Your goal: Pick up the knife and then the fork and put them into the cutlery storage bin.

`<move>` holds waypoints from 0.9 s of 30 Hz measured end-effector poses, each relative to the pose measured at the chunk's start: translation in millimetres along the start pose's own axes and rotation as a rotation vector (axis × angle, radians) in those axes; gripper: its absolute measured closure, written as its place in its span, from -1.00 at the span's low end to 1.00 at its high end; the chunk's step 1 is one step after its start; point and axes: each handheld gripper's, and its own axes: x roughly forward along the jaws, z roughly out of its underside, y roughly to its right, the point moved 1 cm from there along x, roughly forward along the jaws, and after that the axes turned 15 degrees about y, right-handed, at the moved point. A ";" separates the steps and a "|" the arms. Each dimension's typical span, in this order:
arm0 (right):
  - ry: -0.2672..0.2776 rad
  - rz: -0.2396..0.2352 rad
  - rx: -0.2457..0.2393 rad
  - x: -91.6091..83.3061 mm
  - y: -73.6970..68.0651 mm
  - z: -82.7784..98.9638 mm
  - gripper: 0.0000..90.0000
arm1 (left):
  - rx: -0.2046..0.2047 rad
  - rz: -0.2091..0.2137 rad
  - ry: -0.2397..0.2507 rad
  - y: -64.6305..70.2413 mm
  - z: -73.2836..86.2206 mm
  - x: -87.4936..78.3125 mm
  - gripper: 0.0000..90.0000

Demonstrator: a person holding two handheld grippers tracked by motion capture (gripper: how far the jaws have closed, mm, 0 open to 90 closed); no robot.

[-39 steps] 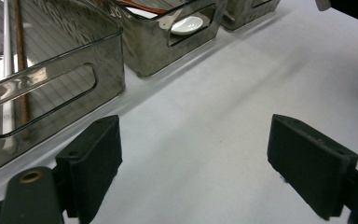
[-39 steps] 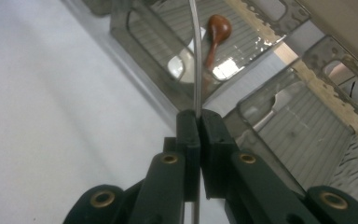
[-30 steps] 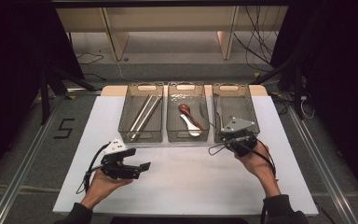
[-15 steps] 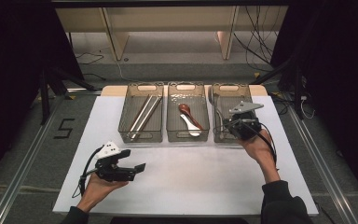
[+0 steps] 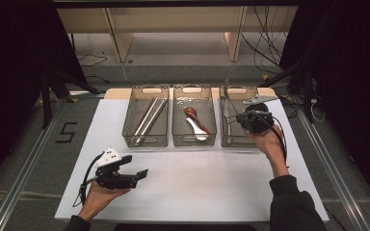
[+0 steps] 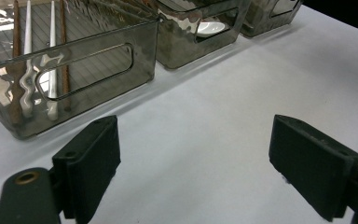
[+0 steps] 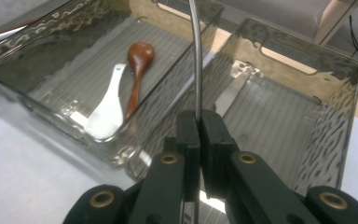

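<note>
My right gripper, clamped on a thin metal utensil standing upright from its jaws, hangs over the right bin; my left gripper is open and far off.

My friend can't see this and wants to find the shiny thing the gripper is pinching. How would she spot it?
Look at the three clear bins in a row at the back of the white table and go to the right-hand bin. Above it, the right gripper pinches a thin metal utensil that stands up. Unlike the spoons and chopsticks lying flat in the other bins, it is lifted and upright.
</note>
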 end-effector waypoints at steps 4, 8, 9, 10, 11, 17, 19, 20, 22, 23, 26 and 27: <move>-0.003 0.020 0.020 4.0 6.5 -1.1 0.95 | 0.004 -0.004 -0.001 0.5 1.4 -0.1 -0.65; -0.014 0.037 0.039 8.4 13.0 -0.5 0.95 | 0.010 -0.005 -0.006 0.6 2.4 0.2 -0.65; -0.015 0.040 0.047 9.4 14.5 -0.3 0.95 | 0.012 -0.006 -0.007 0.6 2.6 0.2 -0.65; -0.014 0.045 0.053 10.5 16.1 -0.1 0.95 | 0.013 -0.007 -0.004 0.7 2.9 0.4 -0.65; -0.018 0.049 0.060 11.5 17.9 0.1 0.95 | 0.010 -0.006 -0.005 1.1 3.1 0.4 -0.65; -0.027 0.078 0.093 17.9 26.5 1.7 0.95 | 0.013 -0.008 -0.007 1.2 3.8 0.2 -0.65; -0.029 0.087 0.101 20.2 28.0 2.9 0.95 | 0.016 -0.006 -0.009 1.2 3.9 0.0 -0.65; -0.033 0.090 0.108 21.3 28.8 3.8 0.95 | 0.017 -0.006 -0.009 1.2 3.9 -0.1 -0.65; -0.042 0.095 0.120 24.0 30.6 6.1 0.95 | 0.017 -0.005 -0.011 1.3 4.0 -0.3 -0.65; -0.049 0.098 0.127 25.5 31.3 7.4 0.95 | 0.017 -0.006 -0.012 1.2 4.2 -0.2 -0.65; -0.062 0.115 0.129 29.5 32.7 10.3 0.95 | 0.016 -0.007 -0.014 1.2 4.4 -0.2 -0.65; -0.067 0.123 0.123 30.8 32.6 11.1 0.95 | 0.017 -0.006 -0.012 1.1 4.4 -0.4 -0.65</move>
